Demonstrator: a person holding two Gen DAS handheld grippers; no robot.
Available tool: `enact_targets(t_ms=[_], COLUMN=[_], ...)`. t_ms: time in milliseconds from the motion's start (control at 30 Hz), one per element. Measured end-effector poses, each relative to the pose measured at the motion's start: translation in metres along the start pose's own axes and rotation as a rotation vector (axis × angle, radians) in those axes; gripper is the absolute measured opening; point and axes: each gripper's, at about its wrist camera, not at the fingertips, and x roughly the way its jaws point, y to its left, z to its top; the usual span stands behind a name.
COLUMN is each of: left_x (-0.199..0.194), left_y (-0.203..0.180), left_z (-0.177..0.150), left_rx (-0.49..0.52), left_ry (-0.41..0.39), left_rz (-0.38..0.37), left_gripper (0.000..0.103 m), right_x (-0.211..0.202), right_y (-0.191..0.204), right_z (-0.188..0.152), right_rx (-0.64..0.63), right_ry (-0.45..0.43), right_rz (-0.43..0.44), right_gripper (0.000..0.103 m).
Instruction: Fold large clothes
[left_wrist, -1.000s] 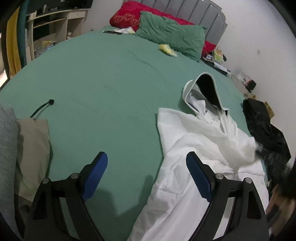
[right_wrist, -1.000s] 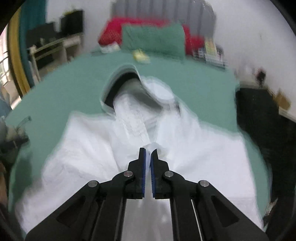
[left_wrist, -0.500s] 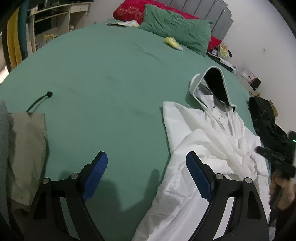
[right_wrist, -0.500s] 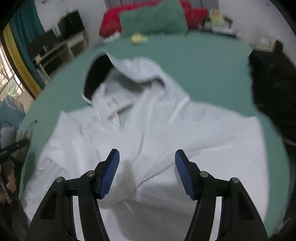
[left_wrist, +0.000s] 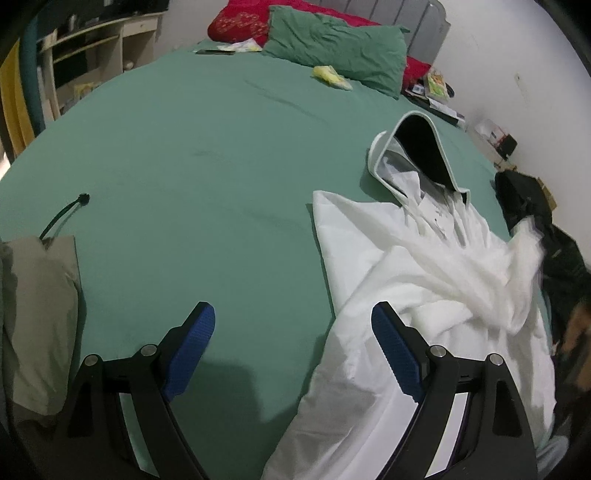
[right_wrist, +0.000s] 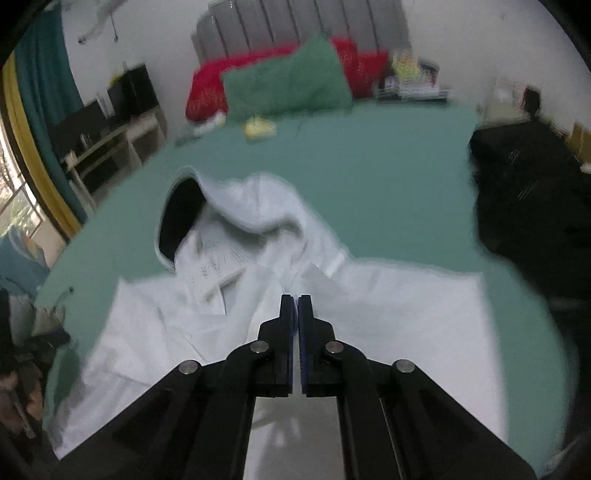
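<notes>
A white hoodie (left_wrist: 417, 291) lies rumpled on the green bed sheet (left_wrist: 207, 177), its dark-lined hood (left_wrist: 421, 155) pointing toward the pillows. My left gripper (left_wrist: 293, 343) is open and empty, hovering over the hoodie's left edge and the bare sheet. In the right wrist view the hoodie (right_wrist: 388, 317) spreads below my right gripper (right_wrist: 296, 306), whose jaws are shut together on a fold of its white cloth near the chest. The view is blurred by motion.
A beige folded garment (left_wrist: 37, 306) and a black cord (left_wrist: 62, 218) lie at the left. A black garment (left_wrist: 543, 229) lies at the right bed edge. Green pillow (left_wrist: 336, 59), red pillow (left_wrist: 240, 22) and a yellow item (left_wrist: 332, 75) sit at the headboard. Shelves (left_wrist: 92, 55) stand left.
My right gripper opened half a second ago and has now shut again on the hoodie's cloth. The hoodie's right side has been pulled and bunched. My left gripper stayed open, shifting slightly.
</notes>
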Motion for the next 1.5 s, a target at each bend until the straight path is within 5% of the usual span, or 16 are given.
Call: enact_targets(t_ms=[133, 300, 333, 433, 600, 733, 867, 1033, 1067, 1133, 1233, 1400, 1500], left_x=[0.009, 0.028, 0.03, 0.032, 0.02, 0.017, 0.021, 0.027, 0.027, 0.026, 0.022, 0.015, 0.013], left_y=[-0.006, -0.024, -0.027, -0.035, -0.041, -0.039, -0.031, -0.027, -0.027, -0.029, -0.033, -0.032, -0.032], left_z=[-0.005, -0.019, -0.021, -0.027, -0.024, -0.02, -0.023, -0.023, -0.023, -0.023, -0.023, -0.022, -0.022], left_rx=[-0.001, 0.064, 0.072, 0.095, 0.108, 0.088, 0.072, 0.06, 0.063, 0.071, 0.082, 0.08, 0.078], left_ry=[0.027, 0.073, 0.084, 0.097, 0.069, 0.066, 0.084, 0.096, 0.098, 0.099, 0.092, 0.065, 0.057], left_rz=[-0.015, -0.003, -0.005, -0.018, -0.051, -0.07, -0.053, -0.045, -0.045, -0.048, -0.056, -0.062, -0.066], left_gripper=[0.089, 0.089, 0.089, 0.089, 0.088, 0.088, 0.088, 0.088, 0.088, 0.088, 0.088, 0.088, 0.088], right_x=[-0.041, -0.013, 0.0, 0.028, 0.018, 0.036, 0.039, 0.064, 0.069, 0.083, 0.091, 0.018, -0.051], right_y=[-0.024, -0.055, -0.059, -0.07, -0.031, 0.01, -0.03, -0.064, -0.066, -0.07, -0.072, -0.062, -0.053], right_z=[0.022, 0.0, -0.008, -0.031, -0.047, -0.059, -0.044, -0.018, -0.016, -0.014, -0.018, 0.001, 0.024], right_rx=[0.074, 0.168, 0.176, 0.234, 0.117, -0.087, 0.076, 0.189, 0.192, 0.224, 0.309, 0.37, 0.297], right_ry=[-0.062, 0.093, 0.135, 0.214, 0.15, 0.198, 0.113, 0.157, 0.166, 0.202, 0.229, -0.022, -0.158], right_rz=[-0.061, 0.033, 0.04, 0.012, -0.028, -0.07, -0.121, -0.001, 0.01, 0.052, 0.119, 0.127, -0.047], right_gripper=[0.004, 0.005, 0.011, 0.057, 0.057, 0.057, 0.055, 0.032, 0.018, 0.006, 0.002, 0.002, 0.002])
